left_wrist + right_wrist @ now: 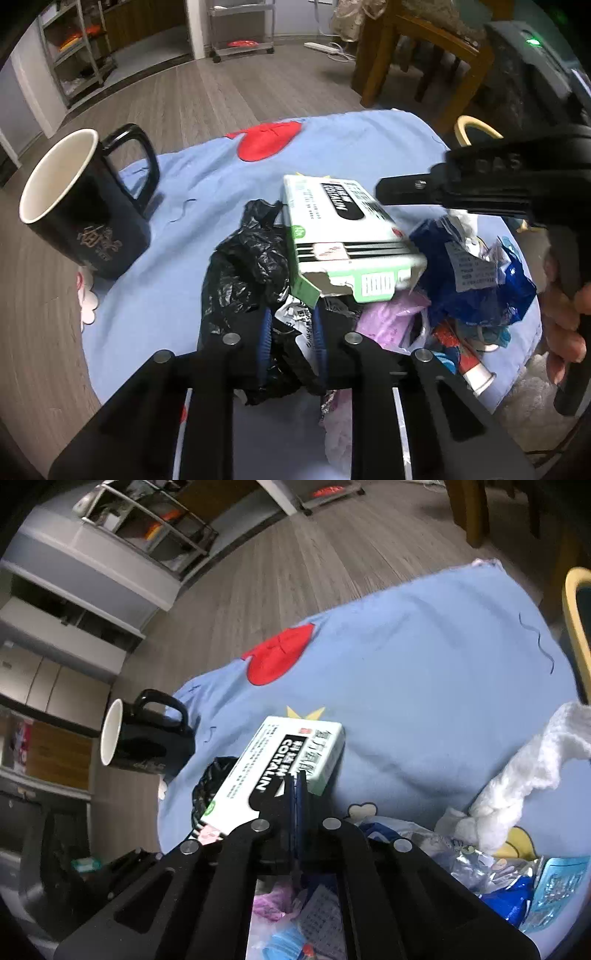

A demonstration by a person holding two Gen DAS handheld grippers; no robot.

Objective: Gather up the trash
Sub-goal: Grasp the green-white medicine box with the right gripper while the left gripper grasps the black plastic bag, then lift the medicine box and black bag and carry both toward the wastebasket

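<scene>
Two grippers worked over a blue cloth [424, 686] heaped with trash. Beyond the left gripper [291, 332] lay a black bag [243, 273], its rim seemingly pinched between the nearly closed jaws, though crumpled plastic hid the contact. The right gripper [295, 790] had its jaws closed, apparently on the edge of a green-and-white box [273, 764], which lay across the bag's mouth. The step looked like bagging the box; next it needed tipping inside. Wrappers [476, 280] crowded the right jaws' near side; a mug [85, 206] stood well left, open cloth ahead.
</scene>
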